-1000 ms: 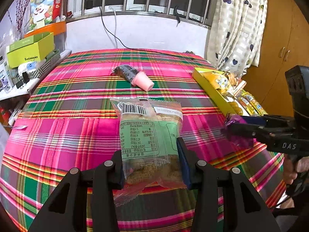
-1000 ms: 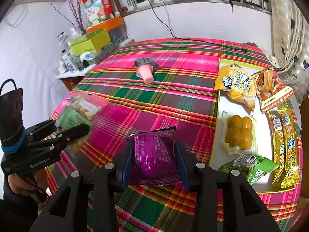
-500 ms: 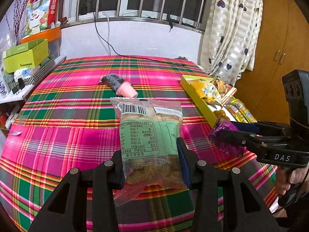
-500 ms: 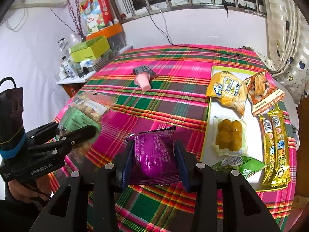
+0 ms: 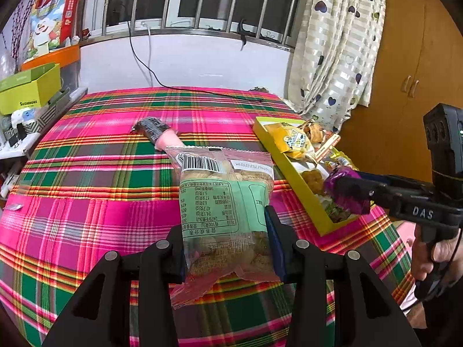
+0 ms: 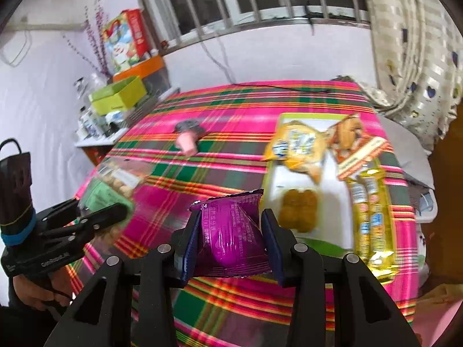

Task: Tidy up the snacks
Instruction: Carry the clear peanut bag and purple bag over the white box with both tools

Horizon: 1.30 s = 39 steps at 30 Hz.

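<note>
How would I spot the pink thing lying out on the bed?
Start from the plaid bedspread. Near its middle, left of the yellow tray of snacks, lies a pink cup-shaped thing against a dark grey object. It alone sits loose on the cloth, outside the tray.

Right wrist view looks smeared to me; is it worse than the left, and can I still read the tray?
Right wrist view: motion blur smears the yellow tray and plaid cloth; the purple foil packet stays sharp. Left wrist view: crisp, the green-labelled clear biscuit bag legible; fisheye bends edges.
</note>
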{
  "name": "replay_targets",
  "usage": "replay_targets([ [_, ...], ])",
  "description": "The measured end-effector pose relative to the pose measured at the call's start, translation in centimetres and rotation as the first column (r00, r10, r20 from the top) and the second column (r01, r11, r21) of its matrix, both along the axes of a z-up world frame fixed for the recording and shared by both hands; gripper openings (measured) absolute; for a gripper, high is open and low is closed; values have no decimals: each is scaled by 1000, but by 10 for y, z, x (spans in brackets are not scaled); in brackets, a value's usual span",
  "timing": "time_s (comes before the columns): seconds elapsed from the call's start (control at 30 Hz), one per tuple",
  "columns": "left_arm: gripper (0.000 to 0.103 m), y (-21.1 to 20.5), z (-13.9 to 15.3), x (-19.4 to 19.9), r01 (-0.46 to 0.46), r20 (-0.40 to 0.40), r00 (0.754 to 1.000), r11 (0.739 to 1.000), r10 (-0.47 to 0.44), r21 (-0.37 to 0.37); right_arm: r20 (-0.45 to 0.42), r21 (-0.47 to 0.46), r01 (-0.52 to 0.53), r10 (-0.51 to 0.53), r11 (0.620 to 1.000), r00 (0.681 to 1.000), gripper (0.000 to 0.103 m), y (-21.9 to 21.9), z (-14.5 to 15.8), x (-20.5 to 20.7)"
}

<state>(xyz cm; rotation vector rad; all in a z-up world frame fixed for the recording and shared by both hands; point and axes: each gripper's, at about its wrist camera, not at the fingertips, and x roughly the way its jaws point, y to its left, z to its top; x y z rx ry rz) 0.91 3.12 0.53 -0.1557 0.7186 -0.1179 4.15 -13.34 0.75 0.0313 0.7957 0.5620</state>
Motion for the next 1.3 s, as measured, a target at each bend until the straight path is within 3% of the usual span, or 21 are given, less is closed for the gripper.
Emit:
replay_targets([
  [0.5,44,-24,8,12,59,3,998,998,-59,-4,-7,23,190,-190,981,982,39,-82,-4,18],
  [1.0,44,-46,6,26,103,-23,994,995,-103,0,-63,13,185,-184,983,981,40,-86,-32,34],
  [1.3,44,-52,8,29,126,-22,992,992,-126,-6,-19,62,185,-184,981,983,44,-97,-18,22],
])
